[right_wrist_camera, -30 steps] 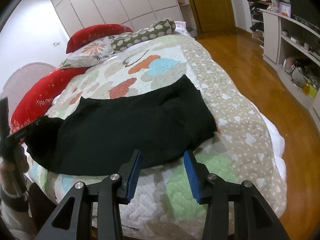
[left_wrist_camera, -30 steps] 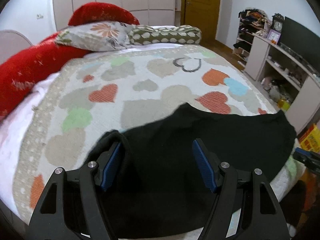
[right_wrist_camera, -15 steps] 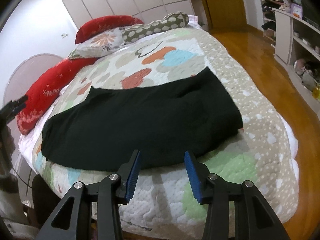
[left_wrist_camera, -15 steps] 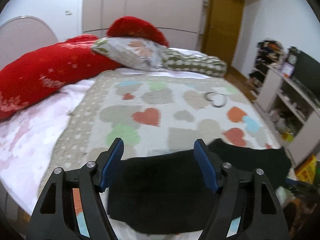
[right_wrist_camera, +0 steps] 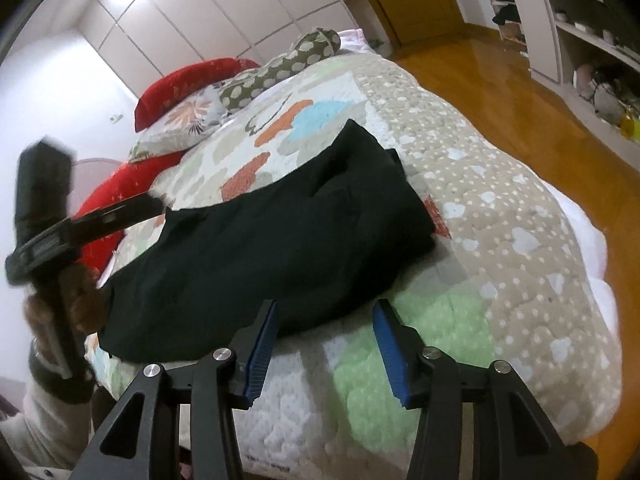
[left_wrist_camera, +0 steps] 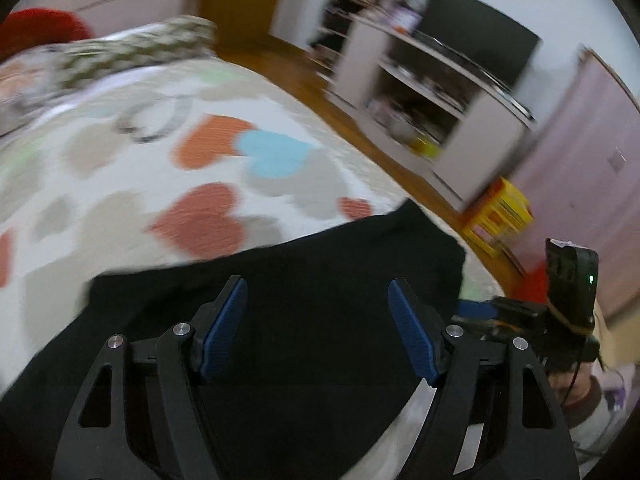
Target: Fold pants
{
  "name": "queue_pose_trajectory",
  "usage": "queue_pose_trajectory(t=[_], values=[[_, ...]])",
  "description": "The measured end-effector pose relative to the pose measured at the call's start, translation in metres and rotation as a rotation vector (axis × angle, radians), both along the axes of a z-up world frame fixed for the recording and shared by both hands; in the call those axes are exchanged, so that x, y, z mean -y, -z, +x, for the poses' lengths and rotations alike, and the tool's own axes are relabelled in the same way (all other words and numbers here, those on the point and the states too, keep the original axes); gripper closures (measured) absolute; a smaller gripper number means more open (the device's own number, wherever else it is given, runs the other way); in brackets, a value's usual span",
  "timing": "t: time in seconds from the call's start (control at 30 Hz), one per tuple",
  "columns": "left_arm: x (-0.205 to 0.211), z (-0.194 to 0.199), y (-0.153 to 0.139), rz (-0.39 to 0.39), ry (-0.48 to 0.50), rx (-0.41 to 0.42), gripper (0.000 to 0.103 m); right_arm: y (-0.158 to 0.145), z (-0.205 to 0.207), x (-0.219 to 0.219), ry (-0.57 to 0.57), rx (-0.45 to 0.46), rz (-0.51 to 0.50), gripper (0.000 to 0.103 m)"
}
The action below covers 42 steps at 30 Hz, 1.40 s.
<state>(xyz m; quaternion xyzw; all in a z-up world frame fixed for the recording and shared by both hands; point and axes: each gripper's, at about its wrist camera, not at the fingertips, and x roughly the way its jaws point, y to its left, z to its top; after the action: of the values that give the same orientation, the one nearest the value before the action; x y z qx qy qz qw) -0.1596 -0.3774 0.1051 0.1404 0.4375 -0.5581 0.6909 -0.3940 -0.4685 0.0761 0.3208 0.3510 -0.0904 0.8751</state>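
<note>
Black pants lie folded in a long band across the near part of the heart-patterned quilt; they also fill the lower half of the left wrist view. My left gripper is open and empty, above the pants near their left end; this view is blurred. My right gripper is open and empty, just off the pants' near edge over the quilt. The left gripper also shows in the right wrist view, and the right gripper in the left wrist view.
Red cushions and patterned pillows lie at the head of the bed. A white shelf unit with a dark TV stands across the wooden floor. A yellow box sits on the floor.
The left gripper has swung right, now facing the shelf unit and hanging over the pants. The right gripper has dropped closer to the pants' near edge. Both stay open.
</note>
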Motion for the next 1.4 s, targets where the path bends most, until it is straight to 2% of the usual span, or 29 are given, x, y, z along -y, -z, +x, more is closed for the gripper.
queue_pose_trajectory(t=[0.13, 0.27, 0.43, 0.5, 0.53, 0.57, 0.63, 0.7, 0.73, 0.87, 0.97, 1.03, 1.13, 1.17, 1.23, 1.27, 1.3, 1.4], values=[[0.058, -0.005, 0.014, 0.027, 0.125, 0.008, 0.030, 0.004, 0.002, 0.006, 0.003, 0.031, 0.022, 0.055], [0.099, -0.008, 0.031, 0.040, 0.234, -0.035, 0.030, 0.008, 0.003, 0.010, 0.001, 0.069, 0.039, 0.055], [0.137, -0.014, 0.061, 0.128, 0.291, -0.013, 0.030, 0.011, 0.007, 0.011, 0.005, 0.101, 0.013, 0.055], [0.142, -0.014, 0.063, 0.105, 0.295, -0.014, 0.029, 0.010, 0.012, 0.009, 0.000, 0.102, -0.021, 0.056], [0.143, -0.015, 0.062, 0.094, 0.293, -0.023, 0.034, 0.009, 0.015, 0.008, 0.002, 0.104, -0.032, 0.064], [0.143, -0.015, 0.062, 0.086, 0.295, -0.034, 0.040, 0.010, 0.018, 0.009, 0.007, 0.104, -0.038, 0.077], [0.143, -0.015, 0.061, 0.073, 0.307, -0.061, 0.064, 0.011, 0.023, 0.015, 0.010, 0.130, 0.015, 0.088], [0.138, -0.013, 0.056, 0.063, 0.299, -0.064, 0.071, 0.006, 0.025, 0.017, 0.012, 0.159, 0.055, 0.093], [0.134, -0.011, 0.052, 0.056, 0.292, -0.066, 0.075, -0.002, 0.026, 0.015, 0.006, 0.175, 0.044, 0.095], [0.101, 0.007, 0.019, -0.034, 0.212, -0.083, 0.076, -0.047, 0.037, -0.011, -0.078, 0.236, -0.055, 0.096], [0.053, 0.027, -0.012, -0.107, 0.129, -0.083, 0.076, -0.073, 0.057, -0.042, -0.189, 0.268, -0.110, 0.096], [0.005, 0.044, -0.030, -0.153, 0.033, -0.081, 0.075, -0.081, 0.075, -0.072, -0.287, 0.282, -0.153, 0.096], [-0.055, 0.061, -0.036, -0.182, -0.072, -0.055, 0.075, -0.067, 0.109, -0.114, -0.423, 0.257, -0.134, 0.095], [-0.076, 0.066, -0.034, -0.170, -0.123, -0.032, 0.074, -0.055, 0.122, -0.128, -0.468, 0.226, -0.114, 0.087], [-0.112, 0.071, -0.026, -0.136, -0.205, -0.012, 0.064, -0.032, 0.144, -0.150, -0.517, 0.102, -0.090, 0.068], [-0.126, 0.073, -0.020, -0.132, -0.224, -0.023, 0.060, -0.024, 0.147, -0.157, -0.540, 0.066, -0.063, 0.068], [-0.139, 0.074, -0.016, -0.131, -0.242, -0.035, 0.055, -0.024, 0.142, -0.159, -0.556, 0.082, -0.040, 0.068], [-0.165, 0.069, -0.005, -0.143, -0.295, -0.065, 0.052, -0.038, 0.120, -0.150, -0.551, 0.135, -0.034, 0.060]])
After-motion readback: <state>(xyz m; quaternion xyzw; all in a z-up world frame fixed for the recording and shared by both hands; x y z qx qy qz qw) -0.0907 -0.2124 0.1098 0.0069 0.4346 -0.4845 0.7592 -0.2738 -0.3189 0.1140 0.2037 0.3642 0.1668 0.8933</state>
